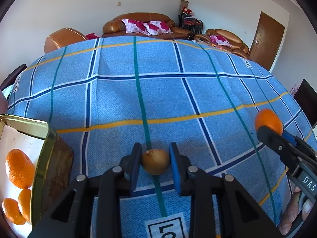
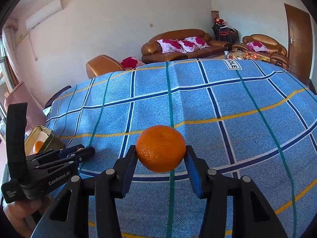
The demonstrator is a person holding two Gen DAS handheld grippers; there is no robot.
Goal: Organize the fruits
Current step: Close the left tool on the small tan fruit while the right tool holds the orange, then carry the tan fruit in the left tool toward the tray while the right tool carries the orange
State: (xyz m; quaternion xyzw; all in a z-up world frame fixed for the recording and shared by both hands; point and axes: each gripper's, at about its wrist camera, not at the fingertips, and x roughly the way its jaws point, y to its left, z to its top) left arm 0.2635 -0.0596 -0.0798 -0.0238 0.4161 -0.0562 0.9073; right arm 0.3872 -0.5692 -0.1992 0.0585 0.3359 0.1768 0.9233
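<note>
Two tongs pinch round fruits: dimpled orange point(image 2: 160, 148), smooth brown longan point(image 1: 155, 161).

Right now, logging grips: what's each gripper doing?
Left gripper: shut on the brown fruit.
Right gripper: shut on the orange.

- The worktop cloth point(image 1: 162, 97) is patterned in light blue, crossed by navy, white, teal and yellow lines.
- The mandarin point(image 2: 160, 148) is coloured bright orange.
- The small round fruit point(image 1: 155, 161) is coloured golden brown.
- The box point(image 1: 42, 158) is rimmed in gold and lined in white.
- The sofa cushions point(image 2: 183, 44) are printed white with magenta flowers.
</note>
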